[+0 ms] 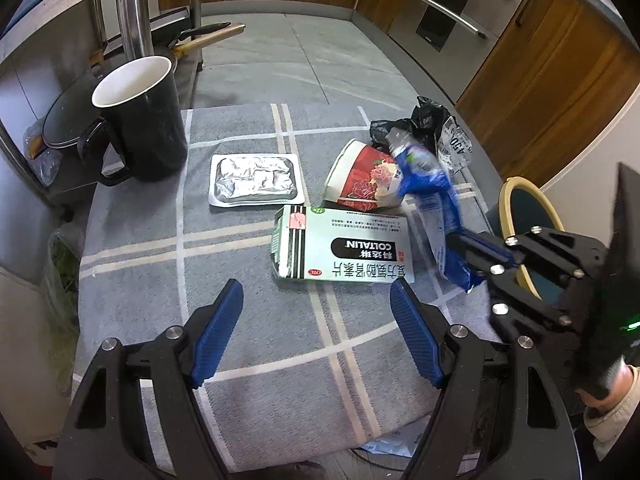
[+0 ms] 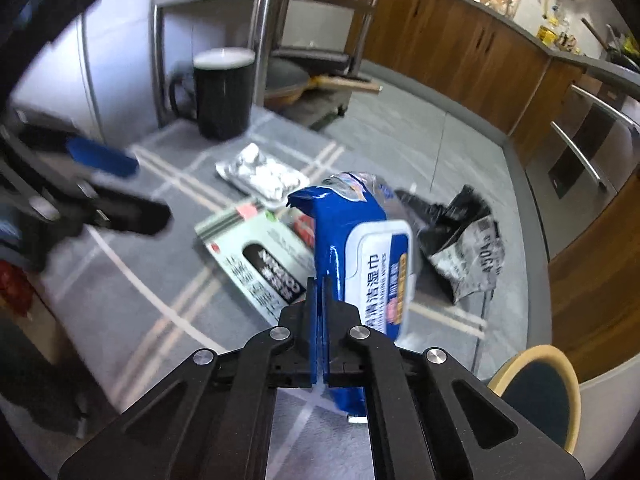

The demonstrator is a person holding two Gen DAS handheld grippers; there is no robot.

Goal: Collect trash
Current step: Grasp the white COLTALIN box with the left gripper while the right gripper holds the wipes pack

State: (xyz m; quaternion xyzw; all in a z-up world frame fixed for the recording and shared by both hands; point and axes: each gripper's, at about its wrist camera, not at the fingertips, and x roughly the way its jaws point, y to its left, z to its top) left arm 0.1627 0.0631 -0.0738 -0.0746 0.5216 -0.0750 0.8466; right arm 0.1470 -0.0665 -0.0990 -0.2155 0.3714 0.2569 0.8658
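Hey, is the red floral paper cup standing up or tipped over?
Tipped over. The red floral paper cup lies on its side on the grey checked cloth, its white rim facing the foil blister pack.

Blue wet-wipes pack (image 2: 352, 248) upright, pinched; med box (image 1: 340, 246), paper cup (image 1: 356, 180) flat.

Bare grey cloth (image 1: 132, 280) near left hand-held gripper (image 1: 316, 308); medicine box (image 1: 344, 248), paper cup (image 1: 356, 176), black mug (image 1: 140, 120) block beyond.
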